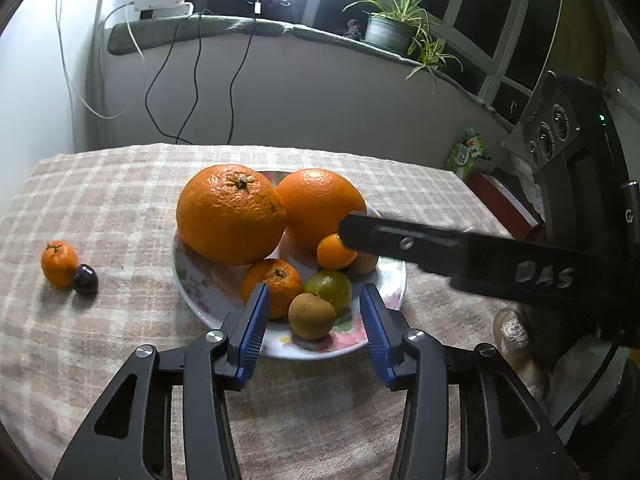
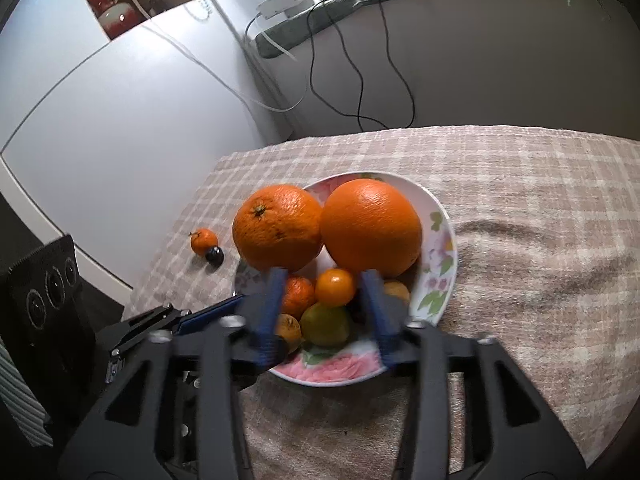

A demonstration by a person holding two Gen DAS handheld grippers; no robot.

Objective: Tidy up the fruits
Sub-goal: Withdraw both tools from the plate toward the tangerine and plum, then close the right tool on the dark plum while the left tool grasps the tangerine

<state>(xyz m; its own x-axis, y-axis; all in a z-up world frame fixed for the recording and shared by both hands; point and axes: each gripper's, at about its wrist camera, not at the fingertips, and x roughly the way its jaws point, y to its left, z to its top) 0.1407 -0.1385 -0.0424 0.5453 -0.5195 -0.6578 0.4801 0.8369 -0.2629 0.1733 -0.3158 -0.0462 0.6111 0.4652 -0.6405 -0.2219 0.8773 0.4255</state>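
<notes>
1. mostly done, by the look of it: plate (image 1: 394,280) on the cloth (image 1: 120,200) already loaded with two oranges (image 1: 230,214), a mandarin (image 1: 276,280), a small yellow-orange fruit (image 2: 335,287), a green one (image 1: 330,288) and a brown one (image 1: 311,316).
2. left out: a stray mandarin (image 1: 59,263) and a dark plum (image 1: 85,279), touching each other, well apart from the plate on its left.
3. left gripper (image 1: 314,304) released, jaws apart at the near rim, nothing between the pads.
4. right gripper (image 2: 324,300) also released, spread over the small fruits, gripping none.
5. remaining, likely: fetching both strays onto the plate.
</notes>
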